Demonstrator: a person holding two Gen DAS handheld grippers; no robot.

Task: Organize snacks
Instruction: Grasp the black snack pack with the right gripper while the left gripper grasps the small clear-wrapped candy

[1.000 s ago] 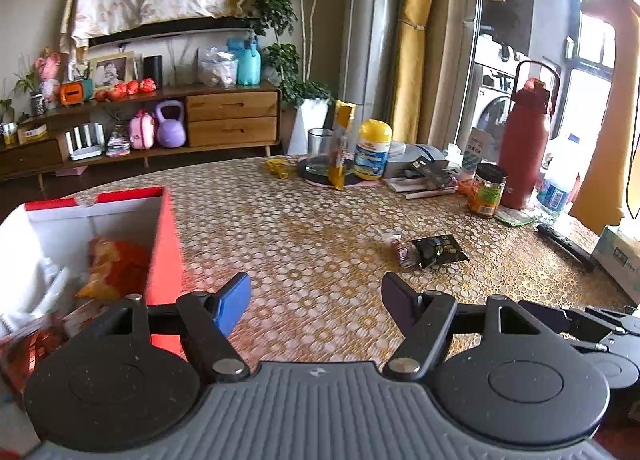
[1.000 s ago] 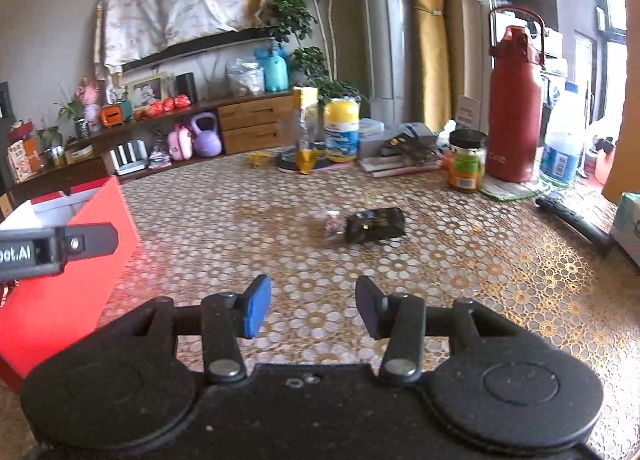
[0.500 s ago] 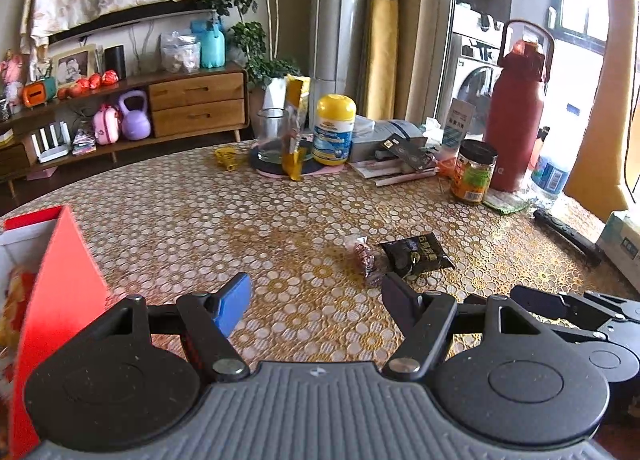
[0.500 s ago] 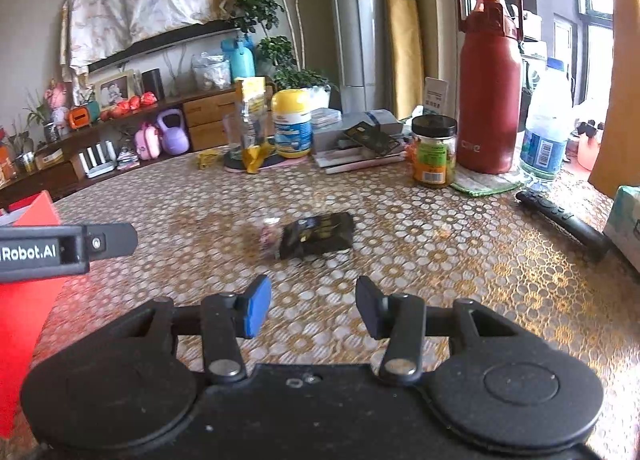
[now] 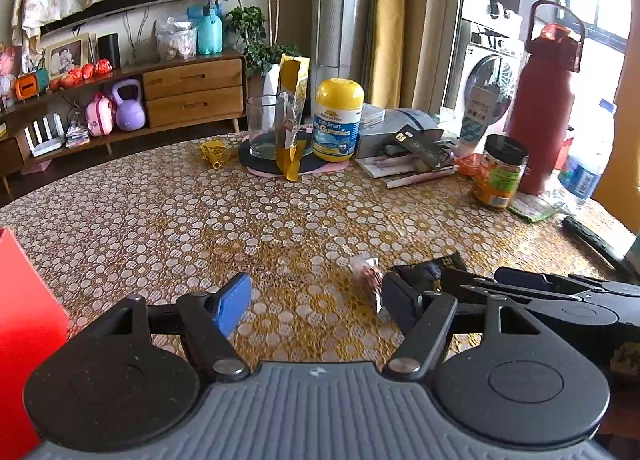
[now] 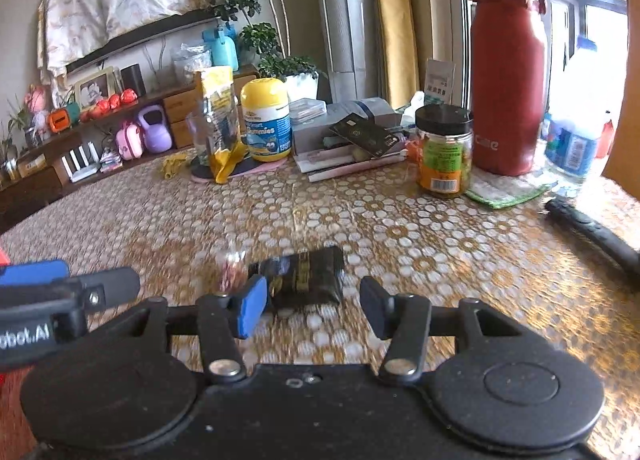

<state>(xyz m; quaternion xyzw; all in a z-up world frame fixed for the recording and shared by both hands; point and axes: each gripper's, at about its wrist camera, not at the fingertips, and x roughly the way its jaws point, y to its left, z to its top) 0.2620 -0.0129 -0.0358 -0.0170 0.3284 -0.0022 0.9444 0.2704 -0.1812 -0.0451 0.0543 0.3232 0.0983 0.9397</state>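
A black snack packet [image 6: 306, 276] lies on the patterned table, just ahead of my open right gripper [image 6: 310, 310], between its fingertips' line. A small clear-wrapped pink candy [image 6: 231, 274] lies just left of it. In the left wrist view the candy [image 5: 368, 274] and part of the black packet [image 5: 430, 266] lie by the right finger of my open, empty left gripper [image 5: 316, 300]. The red box [image 5: 24, 320] shows at the left edge. The right gripper [image 5: 552, 292] reaches in from the right.
At the table's back stand a glass [image 5: 264, 127], a yellow pouch [image 5: 294, 111], a gummies bottle [image 5: 338, 119], papers [image 5: 404, 147], a jar [image 6: 442, 149], a red flask [image 6: 506, 71] and a water bottle [image 6: 572, 139]. A black remote [image 6: 592, 232] lies right.
Both grippers have moved forward and right, away from the red box and close up to the black packet and candy. Both stay open.
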